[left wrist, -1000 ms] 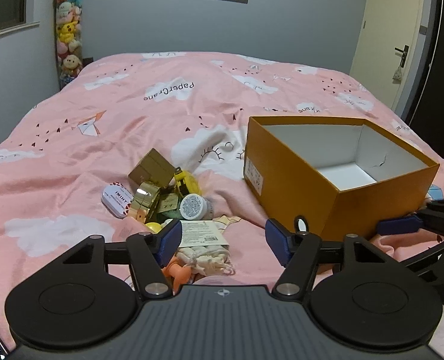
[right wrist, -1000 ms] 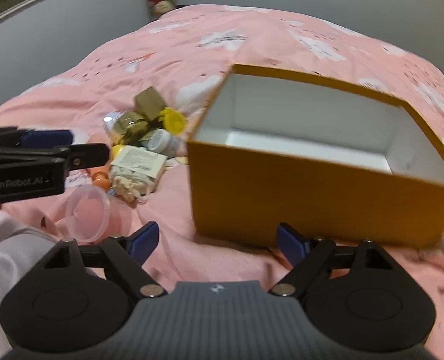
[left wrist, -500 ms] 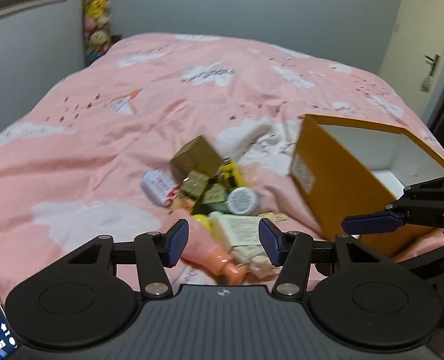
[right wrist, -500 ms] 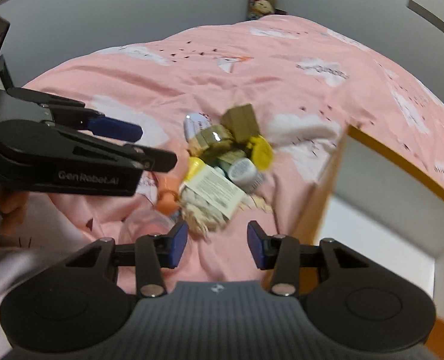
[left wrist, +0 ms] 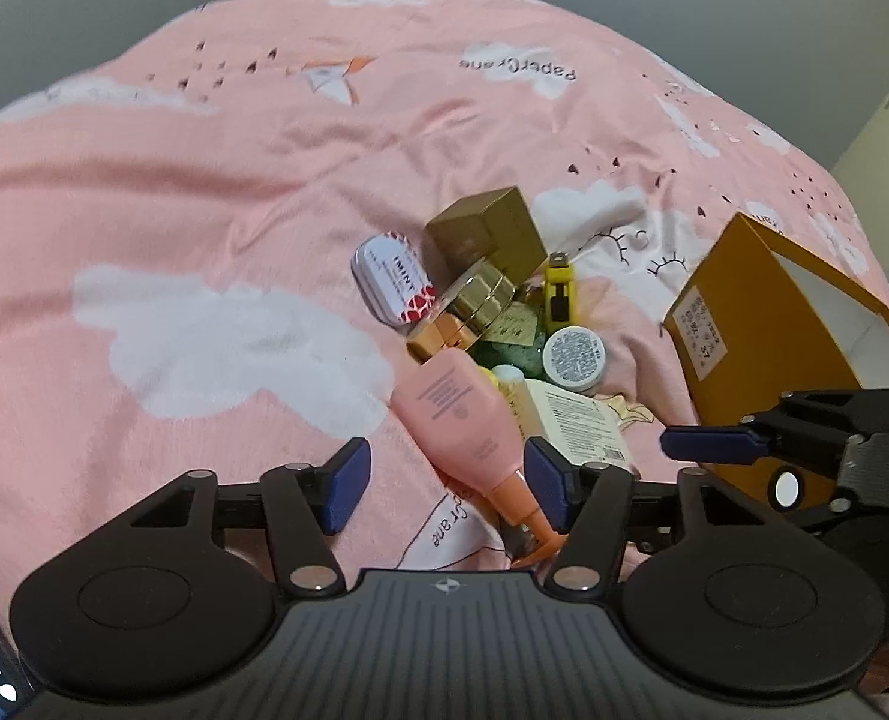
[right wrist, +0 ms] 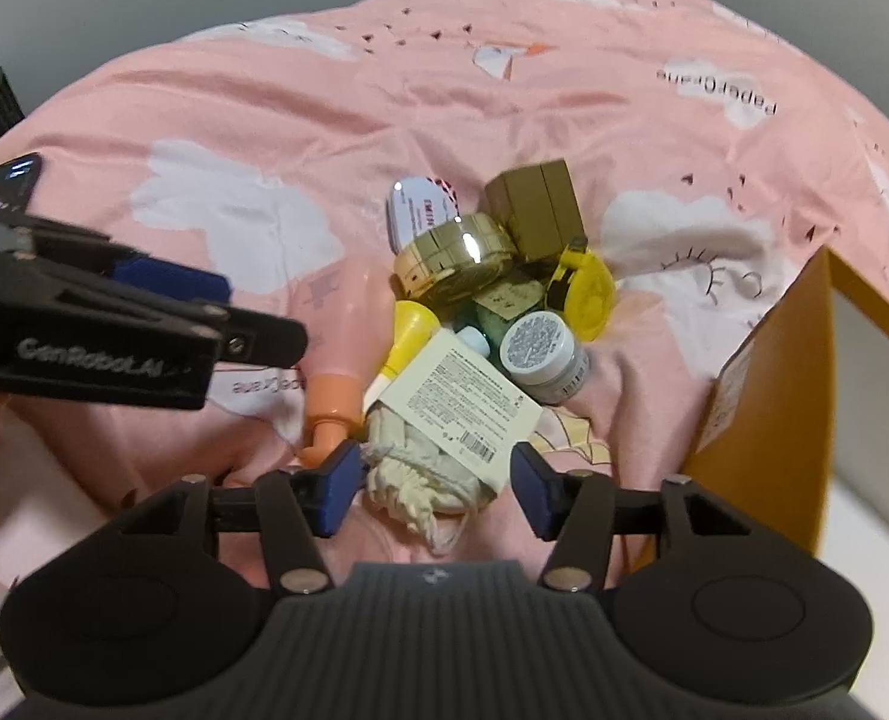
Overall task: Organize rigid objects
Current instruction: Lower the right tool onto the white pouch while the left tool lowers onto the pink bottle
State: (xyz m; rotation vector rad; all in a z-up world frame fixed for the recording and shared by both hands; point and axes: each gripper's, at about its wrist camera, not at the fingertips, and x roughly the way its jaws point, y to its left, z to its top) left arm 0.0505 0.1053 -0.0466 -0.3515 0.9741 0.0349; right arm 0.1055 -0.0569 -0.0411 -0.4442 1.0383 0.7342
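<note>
the left tool (left wrist: 444, 480) is held low over the pink bed cover (left wrist: 204, 192), and its jaws are being opened. the pink bottle (left wrist: 456, 414) is seen between the blue pads, but it is not pinched, and nothing is held. if the jaws are shut on the narrow orange neck, the bottle could be squeezed out and slid away, because it is smooth and round.

the heap is packed tight in the middle of the bed: a white tin (left wrist: 393, 285), a gold round box (left wrist: 474, 300), a brown carton (left wrist: 492, 228), a yellow thing (right wrist: 588, 294) and a small grey jar (right wrist: 537, 354) are all touching. if one is pulled, the others could be knocked over and rolled on the soft cover.

the right tool (right wrist: 435, 489) is spread too, and its jaws are being opened around a white cloth bag (right wrist: 420, 480) with a paper label (right wrist: 462, 402). it is not gripped yet. the loose cloth could be caught instead of a hard thing.

the orange box (right wrist: 768, 384) stands at the right, just beside the heap. it could be bumped by the right tool.
</note>
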